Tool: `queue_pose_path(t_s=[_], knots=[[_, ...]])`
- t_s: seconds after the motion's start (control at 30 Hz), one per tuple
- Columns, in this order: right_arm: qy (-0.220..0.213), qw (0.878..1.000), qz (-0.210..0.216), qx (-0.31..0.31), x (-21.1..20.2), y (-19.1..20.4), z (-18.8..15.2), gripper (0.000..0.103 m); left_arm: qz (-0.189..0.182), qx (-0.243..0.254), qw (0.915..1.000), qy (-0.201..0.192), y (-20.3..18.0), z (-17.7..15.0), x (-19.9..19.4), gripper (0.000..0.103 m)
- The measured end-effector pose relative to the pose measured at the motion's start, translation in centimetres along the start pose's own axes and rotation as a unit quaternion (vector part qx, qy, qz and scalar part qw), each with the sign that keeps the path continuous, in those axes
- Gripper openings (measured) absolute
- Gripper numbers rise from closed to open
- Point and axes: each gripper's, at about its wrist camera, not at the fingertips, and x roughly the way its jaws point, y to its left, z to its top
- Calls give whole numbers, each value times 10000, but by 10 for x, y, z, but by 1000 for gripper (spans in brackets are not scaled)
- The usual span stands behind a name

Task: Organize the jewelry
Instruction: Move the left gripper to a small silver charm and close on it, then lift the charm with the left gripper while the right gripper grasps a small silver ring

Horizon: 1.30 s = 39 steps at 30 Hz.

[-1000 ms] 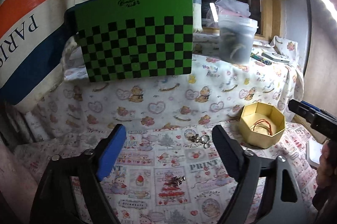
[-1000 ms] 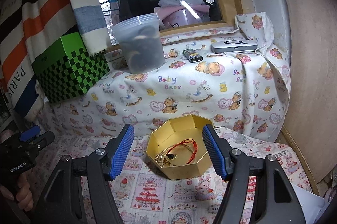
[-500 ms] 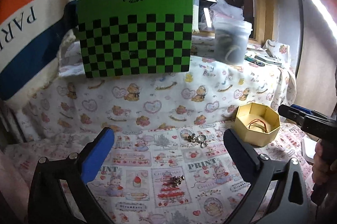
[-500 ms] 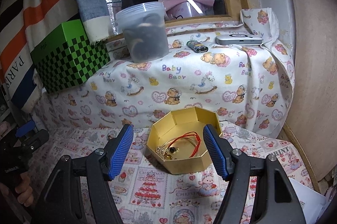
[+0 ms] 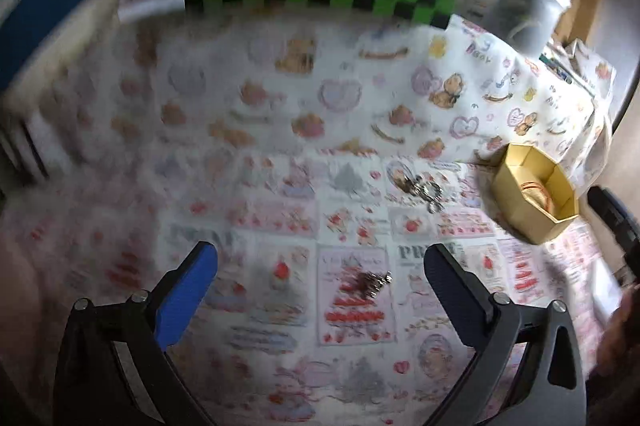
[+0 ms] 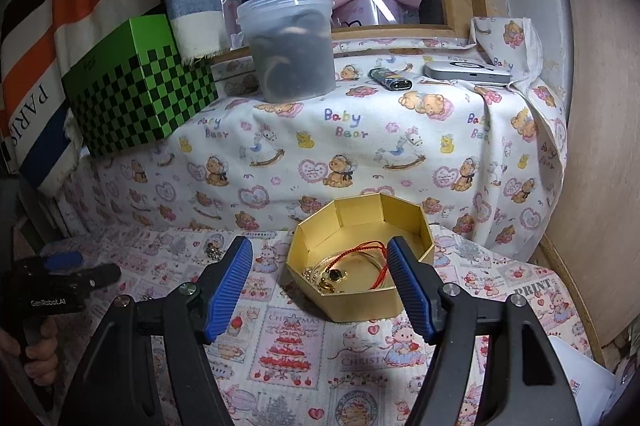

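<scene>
A gold octagonal box (image 6: 362, 258) sits on the printed cloth and holds a red cord bracelet (image 6: 370, 254) and a gold chain (image 6: 326, 278). It also shows in the left wrist view (image 5: 534, 196). My right gripper (image 6: 320, 282) is open and empty, its fingertips on either side of the box front. My left gripper (image 5: 320, 274) is open and empty, tilted down over a small dark jewelry piece (image 5: 372, 282) lying between its fingers. A silver jewelry cluster (image 5: 422, 188) lies farther back on the cloth, left of the box. The left wrist view is blurred.
A raised ledge under bear-print cloth (image 6: 360, 138) runs behind. On it stand a green checkered box (image 6: 136, 86), a lidded plastic tub (image 6: 290, 46), a lighter (image 6: 390, 78) and a flat silver device (image 6: 466, 72). A wooden wall (image 6: 596, 146) stands at the right.
My left gripper has tilted down and moved closer to the small dark jewelry piece, which now lies between its fingers. My right gripper has edged slightly closer to the gold box.
</scene>
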Motion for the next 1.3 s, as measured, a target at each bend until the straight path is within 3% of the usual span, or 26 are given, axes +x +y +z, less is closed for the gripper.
queue_pose_path(t_s=[0.23,0.37,0.4,0.7,1.07,1.17,1.3], knots=[[111,9999,-70,20,6,-2,-1,72,-226,55,9995,206,-3,-4,7,65],[146,9999,-71,13,6,-2,-2,72,-483,283,9975,441,-16,-9,18,54],[145,9999,-66,8,6,-1,-2,72,-530,278,9969,520,-18,-10,22,46],[164,9998,-66,-40,6,0,-2,72,-563,414,9959,583,-25,-18,31,8],[180,9997,44,-127,6,5,-3,72,-1023,36,9947,-109,-6,-9,-6,6],[235,9995,165,-122,5,9,-4,72,-991,-50,9950,-84,-1,-3,-4,6],[343,9966,465,-584,4,36,-13,71,-920,-216,9955,-52,11,-4,1,6]])
